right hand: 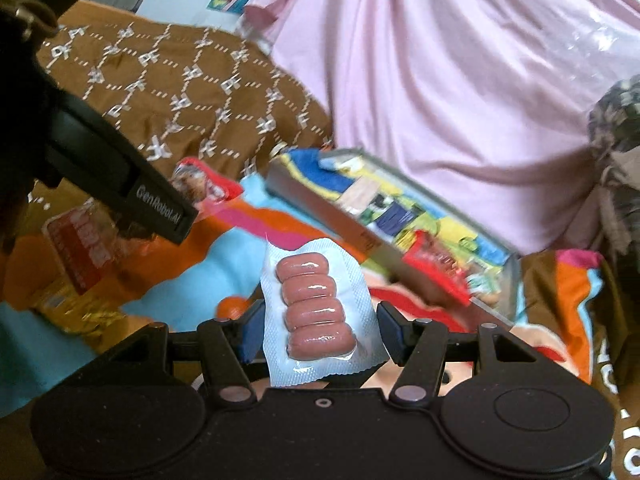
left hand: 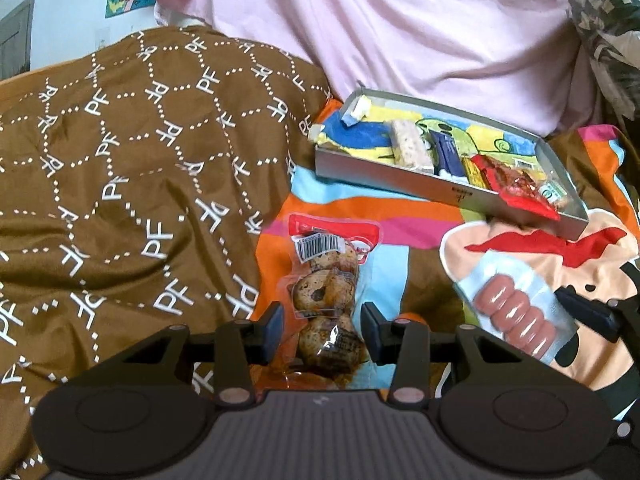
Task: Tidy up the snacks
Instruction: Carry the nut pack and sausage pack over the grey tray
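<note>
A clear pack of spiced quail eggs with a red top lies on the colourful sheet, its lower part between the open fingers of my left gripper. My right gripper holds a clear pack of small pink sausages between its pads, lifted above the sheet; the pack also shows in the left wrist view. A shallow grey tray behind holds several snacks: a rice bar, a blue pack and a red pack.
A brown patterned quilt is heaped at the left. Pink cloth hangs behind the tray. A yellow-red snack bag lies on the sheet at the left in the right wrist view, under my left gripper's body.
</note>
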Motion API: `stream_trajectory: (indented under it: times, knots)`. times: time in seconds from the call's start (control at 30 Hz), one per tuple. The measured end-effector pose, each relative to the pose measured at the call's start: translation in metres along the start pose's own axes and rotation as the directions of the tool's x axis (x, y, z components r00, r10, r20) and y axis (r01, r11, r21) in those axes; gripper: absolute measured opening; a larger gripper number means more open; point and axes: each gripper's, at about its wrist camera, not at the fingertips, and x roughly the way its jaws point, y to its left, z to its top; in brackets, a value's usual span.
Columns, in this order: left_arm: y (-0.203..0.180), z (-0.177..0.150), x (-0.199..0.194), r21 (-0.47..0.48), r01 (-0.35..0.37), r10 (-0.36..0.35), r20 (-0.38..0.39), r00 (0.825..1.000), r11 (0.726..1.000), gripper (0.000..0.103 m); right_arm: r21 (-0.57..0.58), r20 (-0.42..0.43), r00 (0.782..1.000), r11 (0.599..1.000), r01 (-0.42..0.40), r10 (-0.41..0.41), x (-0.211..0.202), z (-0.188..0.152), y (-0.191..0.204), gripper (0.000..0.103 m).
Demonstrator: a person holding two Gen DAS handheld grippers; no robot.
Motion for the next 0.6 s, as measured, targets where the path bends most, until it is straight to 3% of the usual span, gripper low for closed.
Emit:
stream_trajectory:
  times: [0.33,0.6]
  knots:
    - [-0.018,0.031,0.004,0.01,0.007,-0.007,0.065,0.998,1.0,0.046,0.137,0.027,0.994,0.985,0.102,-0.107,0.015,0.003,-0.039,0.061]
    - [-0.037,0.051,0.011,0.023,0.021,-0.023,0.112,0.993,1.0,0.046,0.179,0.056,0.985,0.973,0.148,-0.16,0.019,0.003,-0.051,0.061]
